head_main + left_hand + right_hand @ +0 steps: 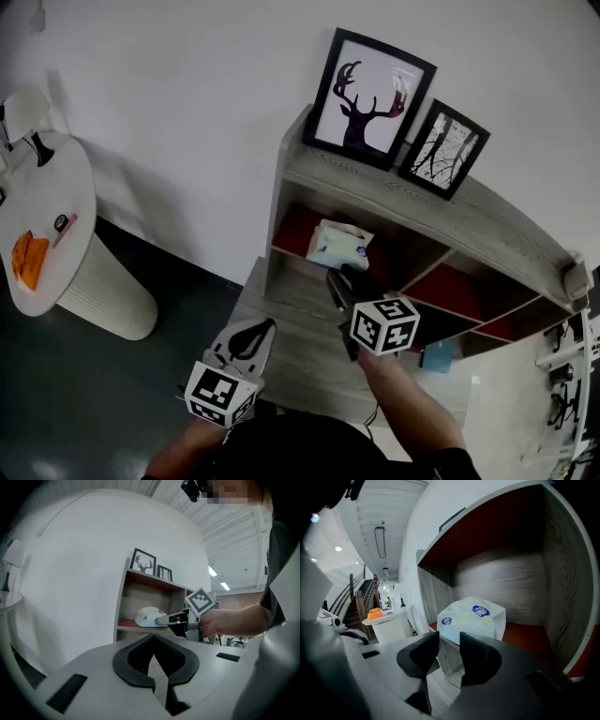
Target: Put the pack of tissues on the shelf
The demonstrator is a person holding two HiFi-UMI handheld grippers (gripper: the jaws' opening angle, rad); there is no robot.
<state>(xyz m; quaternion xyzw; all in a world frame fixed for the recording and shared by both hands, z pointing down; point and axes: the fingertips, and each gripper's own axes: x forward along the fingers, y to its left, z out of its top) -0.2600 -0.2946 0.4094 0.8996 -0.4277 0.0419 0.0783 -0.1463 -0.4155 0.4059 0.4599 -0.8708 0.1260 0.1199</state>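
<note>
The pack of tissues (339, 246), white and pale blue with blue logos, lies on the red floor of the left compartment of the grey wooden shelf (394, 192). My right gripper (336, 279) is just in front of it. In the right gripper view its jaws (449, 639) stand open with nothing between them, and the pack (473, 618) is close ahead on the shelf floor (525, 634). My left gripper (247, 339) hangs lower and to the left, shut and empty. Its view shows the pack (149, 617) and the right gripper (159, 619) from the side.
Two framed pictures (367, 98) (442, 148) stand on top of the shelf. A wooden ledge (291, 328) runs below the compartments. A round white table (47, 225) with an orange thing (30, 258) stands at the left. A blue thing (436, 356) sits in a lower compartment.
</note>
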